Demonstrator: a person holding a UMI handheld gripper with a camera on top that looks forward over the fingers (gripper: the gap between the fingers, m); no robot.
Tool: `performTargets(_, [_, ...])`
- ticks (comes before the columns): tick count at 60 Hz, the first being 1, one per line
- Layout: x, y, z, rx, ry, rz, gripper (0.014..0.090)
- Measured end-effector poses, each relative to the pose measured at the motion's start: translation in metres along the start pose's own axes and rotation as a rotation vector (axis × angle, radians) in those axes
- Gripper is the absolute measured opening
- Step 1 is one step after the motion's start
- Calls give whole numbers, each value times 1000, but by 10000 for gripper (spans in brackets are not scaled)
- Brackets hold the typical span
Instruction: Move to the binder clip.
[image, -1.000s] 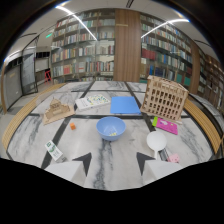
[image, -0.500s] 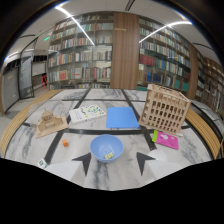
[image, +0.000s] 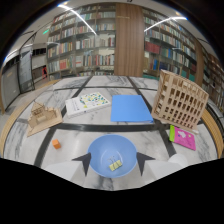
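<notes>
One marble desk (image: 125, 132) carries one blue bowl (image: 112, 155), the landmark. Beyond the bowl lie one blue folder (image: 130, 108), one wooden lattice model (image: 179, 99) and one book (image: 88, 103). The hand-held gripper (image: 113, 162) is released, its fingers flanking the bowl. One binder clip (image: 115, 164) lies inside the bowl.

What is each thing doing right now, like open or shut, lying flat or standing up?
gripper: open, fingers either side of the bowl.
blue bowl: upright, holding the clip.
binder clip: lying in the bowl.
blue folder: closed, flat.
book: closed, flat.
wooden lattice model: standing.
pink card: lying flat.
</notes>
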Motion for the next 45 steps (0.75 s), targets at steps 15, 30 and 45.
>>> performTargets(15, [-1,7,23,-30,-13,15,855])
performTargets(30, [-2,9,23,-32,-21,17,857])
performTargets(45, [0,10,24,-32,-12,12,853])
